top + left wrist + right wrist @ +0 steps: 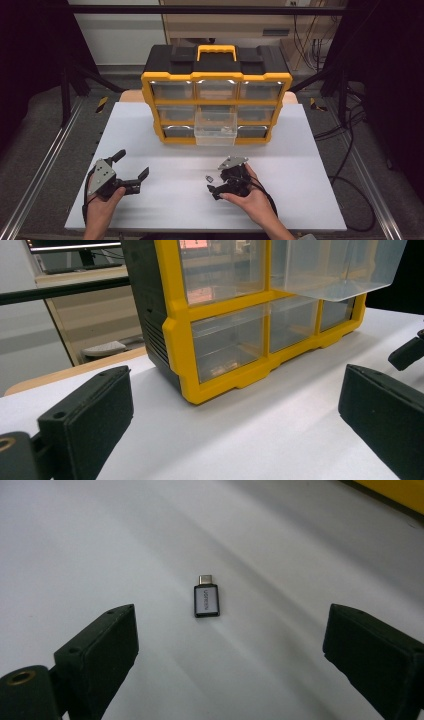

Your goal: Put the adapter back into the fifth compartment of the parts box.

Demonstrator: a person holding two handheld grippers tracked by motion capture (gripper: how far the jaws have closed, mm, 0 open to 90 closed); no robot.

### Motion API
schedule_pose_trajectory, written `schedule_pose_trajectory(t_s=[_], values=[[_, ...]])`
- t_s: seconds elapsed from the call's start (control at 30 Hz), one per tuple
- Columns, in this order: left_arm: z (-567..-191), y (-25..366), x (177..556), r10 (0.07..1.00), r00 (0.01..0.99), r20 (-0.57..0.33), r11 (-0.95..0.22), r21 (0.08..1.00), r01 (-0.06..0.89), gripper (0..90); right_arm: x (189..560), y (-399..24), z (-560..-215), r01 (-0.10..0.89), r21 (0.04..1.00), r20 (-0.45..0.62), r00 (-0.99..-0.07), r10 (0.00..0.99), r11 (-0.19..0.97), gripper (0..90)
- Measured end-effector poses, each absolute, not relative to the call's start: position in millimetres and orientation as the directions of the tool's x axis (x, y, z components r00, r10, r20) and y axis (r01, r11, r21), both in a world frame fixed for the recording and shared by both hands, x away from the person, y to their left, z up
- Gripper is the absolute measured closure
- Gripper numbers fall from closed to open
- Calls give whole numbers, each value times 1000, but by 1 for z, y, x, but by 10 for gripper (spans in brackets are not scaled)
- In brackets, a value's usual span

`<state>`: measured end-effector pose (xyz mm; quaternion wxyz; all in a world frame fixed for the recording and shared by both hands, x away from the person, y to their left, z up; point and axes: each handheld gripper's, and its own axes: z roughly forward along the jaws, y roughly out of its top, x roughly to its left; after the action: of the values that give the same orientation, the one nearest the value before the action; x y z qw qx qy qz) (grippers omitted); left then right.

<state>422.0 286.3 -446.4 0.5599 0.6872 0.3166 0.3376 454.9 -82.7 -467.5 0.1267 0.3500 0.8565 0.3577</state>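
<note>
Well apart, right gripper (pixel 230 645) jaws around adapter (pixel 206 600)

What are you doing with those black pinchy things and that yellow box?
A person holds a hand-held gripper in each hand at a white table. The right hand-held gripper is open, aimed at a small grey adapter lying on the table, not yet touching it. The left hand-held gripper waits open. One clear drawer of the yellow organizer is pulled out.
</note>
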Motion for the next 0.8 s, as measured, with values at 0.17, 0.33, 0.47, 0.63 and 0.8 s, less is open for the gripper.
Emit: schedule_pose_trajectory(t_s=[0.17, 0.33, 0.47, 0.63, 0.8], values=[[-447, 285, 423, 811, 574, 110, -176, 982, 61, 10, 460, -74, -465, 498, 699, 11, -725, 689, 513, 135], [-447, 286, 422, 811, 575, 112, -178, 982, 60, 10, 463, -66, -465, 488, 702, 11, -736, 677, 519, 196], [-447, 287, 422, 813, 571, 111, -177, 982, 61, 10, 465, -65, -464, 484, 711, 33, -748, 663, 510, 326], [-447, 286, 423, 813, 571, 113, -181, 981, 64, 10, 467, -64, -465, 486, 708, 47, -756, 653, 512, 490], [-447, 284, 423, 807, 579, 117, -187, 980, 62, 10, 466, -61, -469, 483, 692, 36, -765, 643, 536, 620]])
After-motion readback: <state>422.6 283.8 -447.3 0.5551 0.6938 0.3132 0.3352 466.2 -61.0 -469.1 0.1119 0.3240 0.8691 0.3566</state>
